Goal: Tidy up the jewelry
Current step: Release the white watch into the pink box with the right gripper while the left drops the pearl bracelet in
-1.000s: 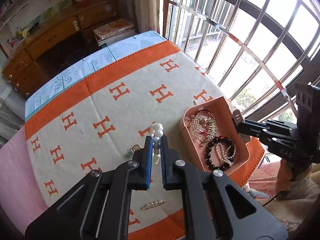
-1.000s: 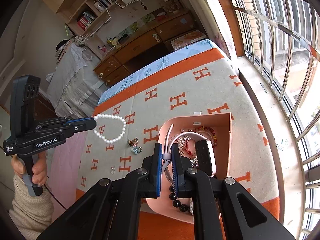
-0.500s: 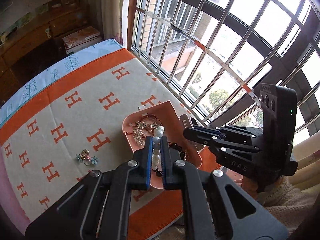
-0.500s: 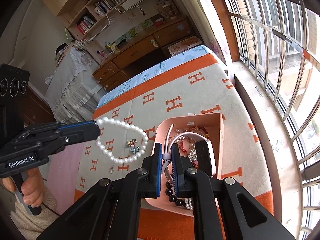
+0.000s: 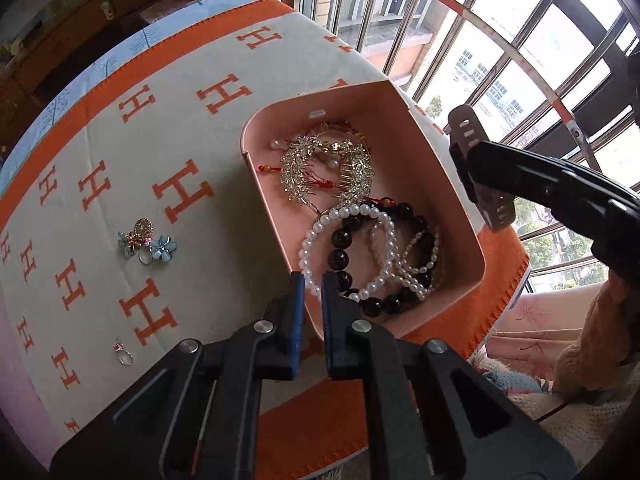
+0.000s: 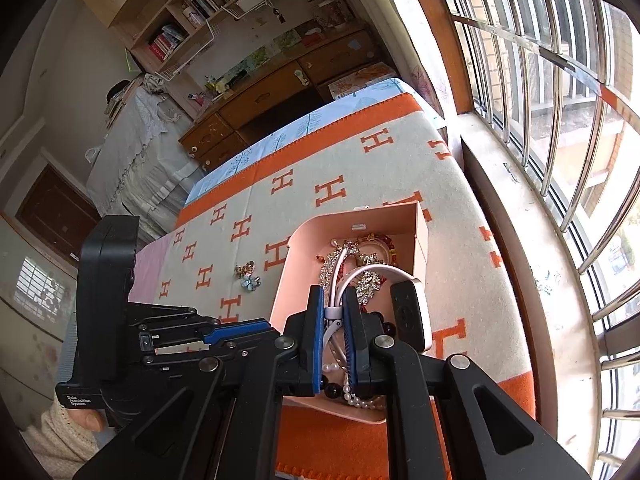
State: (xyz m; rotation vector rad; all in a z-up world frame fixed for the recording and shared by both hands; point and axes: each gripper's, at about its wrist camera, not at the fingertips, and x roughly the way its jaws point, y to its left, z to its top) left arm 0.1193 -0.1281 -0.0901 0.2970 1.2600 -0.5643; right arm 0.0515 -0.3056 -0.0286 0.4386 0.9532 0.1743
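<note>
H-blanket [image 5: 224,184] | pink tray [image 5: 420,152] | left gripper [image 5: 313,286] clamps pearl bracelet [image 5: 348,248]

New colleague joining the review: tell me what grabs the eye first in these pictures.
The pink tray near the window edge of the orange H-patterned blanket, heaped with beads and a sparkling hair comb. The left gripper holds a white pearl bracelet over the tray, while the right gripper pinches a pink-strapped watch above it.
</note>
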